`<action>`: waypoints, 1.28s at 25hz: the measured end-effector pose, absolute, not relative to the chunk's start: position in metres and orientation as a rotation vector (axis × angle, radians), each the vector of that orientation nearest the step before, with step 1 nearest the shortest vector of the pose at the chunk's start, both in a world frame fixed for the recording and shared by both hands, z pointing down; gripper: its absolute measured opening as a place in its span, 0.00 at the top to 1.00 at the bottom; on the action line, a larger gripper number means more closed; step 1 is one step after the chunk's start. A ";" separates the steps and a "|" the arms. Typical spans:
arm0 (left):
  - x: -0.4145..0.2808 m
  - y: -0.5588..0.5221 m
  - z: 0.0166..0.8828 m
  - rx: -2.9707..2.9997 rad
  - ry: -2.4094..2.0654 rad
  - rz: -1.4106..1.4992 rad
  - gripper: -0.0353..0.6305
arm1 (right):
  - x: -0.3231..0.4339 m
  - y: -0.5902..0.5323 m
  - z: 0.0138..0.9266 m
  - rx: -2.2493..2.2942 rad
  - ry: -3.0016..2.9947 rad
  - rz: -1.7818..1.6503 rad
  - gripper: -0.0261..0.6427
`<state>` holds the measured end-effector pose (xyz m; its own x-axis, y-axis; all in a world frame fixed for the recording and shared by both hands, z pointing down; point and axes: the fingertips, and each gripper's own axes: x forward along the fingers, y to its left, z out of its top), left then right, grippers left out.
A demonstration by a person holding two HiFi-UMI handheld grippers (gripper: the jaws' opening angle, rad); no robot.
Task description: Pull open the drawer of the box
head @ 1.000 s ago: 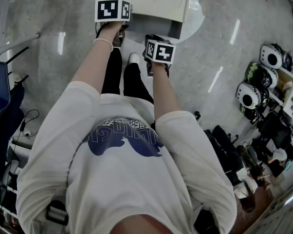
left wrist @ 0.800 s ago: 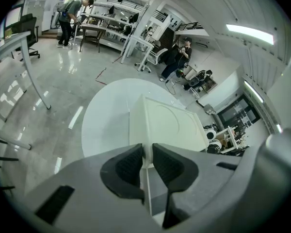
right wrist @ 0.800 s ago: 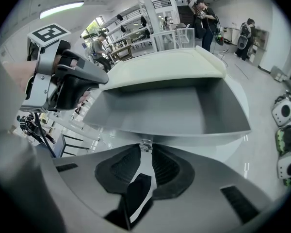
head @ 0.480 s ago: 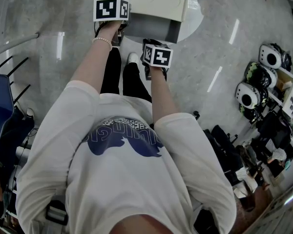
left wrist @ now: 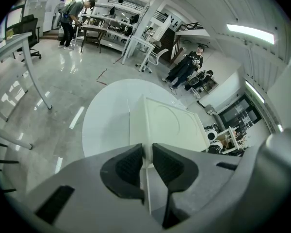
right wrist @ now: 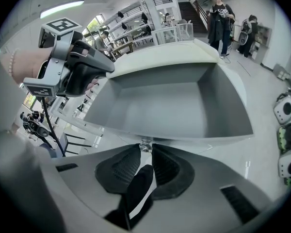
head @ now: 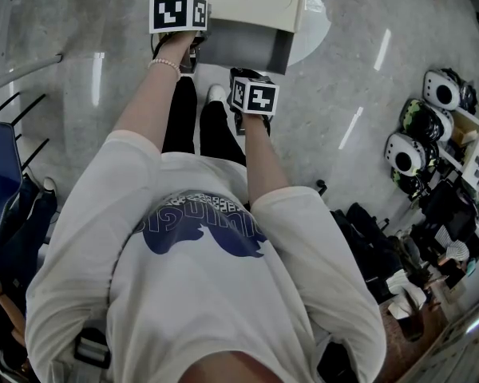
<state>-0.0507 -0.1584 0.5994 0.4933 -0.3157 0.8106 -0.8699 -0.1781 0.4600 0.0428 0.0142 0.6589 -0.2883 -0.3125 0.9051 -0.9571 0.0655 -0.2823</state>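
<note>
In the left gripper view, the left gripper [left wrist: 146,150] is pinching a thin edge of the cream box [left wrist: 170,124]. Its pads are pressing on it, probably to steady the box on the round white table [left wrist: 104,123] so it is not sliding along with the drawer.

In the right gripper view, the right gripper [right wrist: 145,149] is clamping the small knob [right wrist: 144,143] on the front of the grey drawer [right wrist: 167,106]. The drawer is standing well out of the box and showing an empty inside.

In the head view, both grippers are pointing steeply down, the left beside the box and the right at the drawer front. The task is looking largely done.
</note>
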 end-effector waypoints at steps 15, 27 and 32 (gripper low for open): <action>-0.050 -0.159 0.598 1.734 -1.023 0.693 0.84 | 0.047 0.013 0.665 1.258 -1.673 1.231 0.86; -0.044 -0.159 0.602 1.739 -1.043 0.688 0.84 | 0.053 0.012 0.669 1.258 -1.696 1.218 0.85; -0.046 -0.156 0.603 1.741 -1.046 0.684 0.84 | 0.059 0.022 0.663 1.283 -1.701 1.225 0.76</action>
<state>-0.0455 -0.1559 0.6027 0.4756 -0.3434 0.8099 -0.8796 -0.1742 0.4427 0.0586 0.0217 0.6629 -0.2910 -0.3264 0.8993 -0.9564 0.0751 -0.2823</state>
